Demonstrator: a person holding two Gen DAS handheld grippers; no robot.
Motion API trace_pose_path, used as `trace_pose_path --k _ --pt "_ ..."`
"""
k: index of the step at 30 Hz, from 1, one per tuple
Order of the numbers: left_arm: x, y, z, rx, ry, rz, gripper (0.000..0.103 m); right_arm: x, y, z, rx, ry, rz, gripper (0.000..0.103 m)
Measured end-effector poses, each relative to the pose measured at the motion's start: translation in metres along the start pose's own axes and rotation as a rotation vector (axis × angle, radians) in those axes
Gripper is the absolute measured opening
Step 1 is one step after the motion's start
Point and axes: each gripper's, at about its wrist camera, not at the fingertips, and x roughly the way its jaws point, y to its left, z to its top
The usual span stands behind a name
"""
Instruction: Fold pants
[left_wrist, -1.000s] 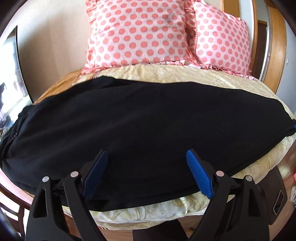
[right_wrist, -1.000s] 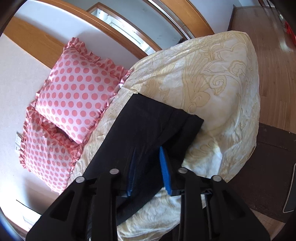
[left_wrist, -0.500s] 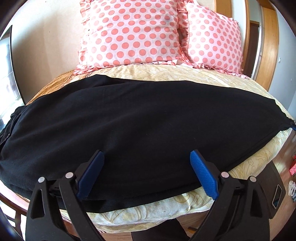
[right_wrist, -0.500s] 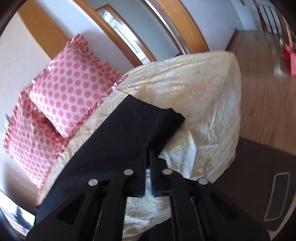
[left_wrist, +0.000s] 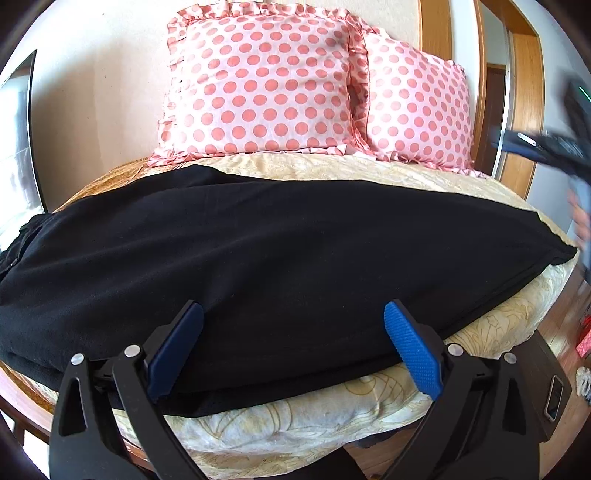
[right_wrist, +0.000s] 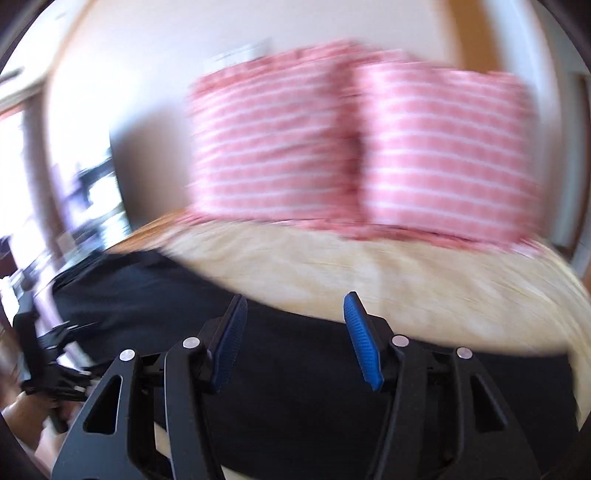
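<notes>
Black pants (left_wrist: 280, 258) lie flat across the cream bedspread (left_wrist: 406, 173), folded lengthwise, waist end at the left and leg ends at the right. My left gripper (left_wrist: 291, 332) is open and empty over the near edge of the pants. My right gripper (right_wrist: 291, 321) is open and empty above the pants (right_wrist: 295, 387); its view is smeared by motion. The right gripper also shows blurred at the right edge of the left wrist view (left_wrist: 546, 144), raised above the leg ends.
Two pink polka-dot pillows (left_wrist: 266, 85) stand against the wall at the back of the bed. A dark mat (left_wrist: 550, 391) and wood floor lie at the bed's right. The left gripper (right_wrist: 48, 362) shows at the left edge of the right wrist view.
My right gripper shut on the leg end half a second ago, then let go, opened, lifted and swung round to face the pillows. My left gripper stayed open, edging nearer the pants.
</notes>
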Motion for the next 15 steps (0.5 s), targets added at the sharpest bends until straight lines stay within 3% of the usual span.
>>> trace_pose_path --k 1,3,7,9,15 --pt "0.000 0.000 0.000 -0.005 -0.001 0.000 0.101 0.035 0.015 0.017 -0.045 0.068 0.100 0.057" --pt "0.003 -0.003 0.000 -0.009 -0.004 0.019 0.101 0.094 0.041 0.039 -0.135 0.177 0.187 0.054" --pt "0.005 -0.007 -0.003 -0.027 -0.023 0.044 0.101 0.184 0.065 0.056 -0.246 0.345 0.223 0.037" --pt "0.005 -0.006 -0.004 -0.037 -0.035 0.044 0.101 0.208 0.070 0.054 -0.285 0.389 0.222 0.032" --pt "0.004 -0.005 -0.007 -0.049 -0.062 0.028 0.101 0.231 0.088 0.045 -0.321 0.440 0.202 0.032"
